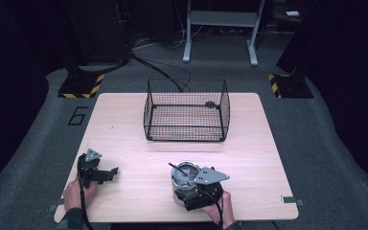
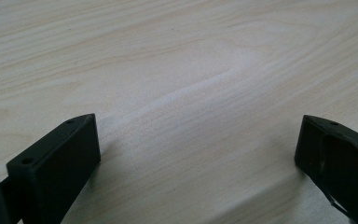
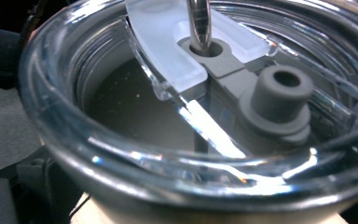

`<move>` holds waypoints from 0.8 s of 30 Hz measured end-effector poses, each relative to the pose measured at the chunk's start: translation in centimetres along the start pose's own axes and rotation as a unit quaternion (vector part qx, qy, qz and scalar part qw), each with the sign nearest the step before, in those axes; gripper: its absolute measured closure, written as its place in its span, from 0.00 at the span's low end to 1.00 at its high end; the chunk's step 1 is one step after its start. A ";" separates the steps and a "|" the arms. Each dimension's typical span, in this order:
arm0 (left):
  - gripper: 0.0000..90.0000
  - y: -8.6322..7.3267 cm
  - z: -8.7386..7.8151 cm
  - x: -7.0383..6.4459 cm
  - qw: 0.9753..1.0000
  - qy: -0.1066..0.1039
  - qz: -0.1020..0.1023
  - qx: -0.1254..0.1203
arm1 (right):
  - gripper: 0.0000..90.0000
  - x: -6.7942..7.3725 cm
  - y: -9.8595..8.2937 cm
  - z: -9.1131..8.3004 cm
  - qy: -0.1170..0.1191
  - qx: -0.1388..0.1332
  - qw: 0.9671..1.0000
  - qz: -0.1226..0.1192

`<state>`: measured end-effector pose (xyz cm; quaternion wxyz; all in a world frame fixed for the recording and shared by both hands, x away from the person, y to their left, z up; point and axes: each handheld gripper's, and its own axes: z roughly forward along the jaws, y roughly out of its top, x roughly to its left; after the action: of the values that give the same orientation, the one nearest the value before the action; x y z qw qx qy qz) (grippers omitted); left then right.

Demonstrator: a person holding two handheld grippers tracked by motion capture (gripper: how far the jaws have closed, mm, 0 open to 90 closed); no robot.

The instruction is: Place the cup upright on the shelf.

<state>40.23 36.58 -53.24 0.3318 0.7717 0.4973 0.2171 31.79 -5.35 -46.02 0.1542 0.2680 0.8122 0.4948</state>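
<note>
A metal cup (image 1: 182,184) with a clear lid (image 3: 177,140) stands upright on the light wooden worktop (image 1: 139,158), near its front edge and a little right of the middle. A straw (image 1: 176,168) sticks up through a hole in the lid and leans toward the left. The right claw (image 1: 191,195) sits against the cup's near side, held by the person's right hand (image 1: 223,213); its camera looks down into the lid from very close, and the jaws themselves are hidden, so whether they are pinching the cup cannot be told. The left claw (image 1: 111,172) rests low on the worktop near the front left corner, well apart from the cup, its jaws spread wide over bare wood, with the left hand (image 1: 76,194) behind it. A black wire basket (image 1: 187,111) stands farther back, in the middle of the worktop.
</note>
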 end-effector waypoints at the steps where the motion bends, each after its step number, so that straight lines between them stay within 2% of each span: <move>1: 0.00 0.0 0.0 0.0 1.000 0.000 0.000 0.000 | 0.03 0.0 -0.1 0.0 -0.002 -0.003 1.000 -0.001; 17: 0.00 0.0 0.0 0.0 1.000 0.000 0.000 0.000 | 0.04 0.2 0.4 -0.2 -0.014 -0.011 1.000 -0.009; 24: 0.00 0.0 0.0 0.0 1.000 0.000 0.001 0.001 | 0.04 -0.6 1.3 -0.9 -0.024 -0.021 0.999 -0.005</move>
<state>40.23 36.59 -53.23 0.3312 0.7723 0.4968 0.2167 32.16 -5.85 -44.51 0.1820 0.2724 0.7991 0.5041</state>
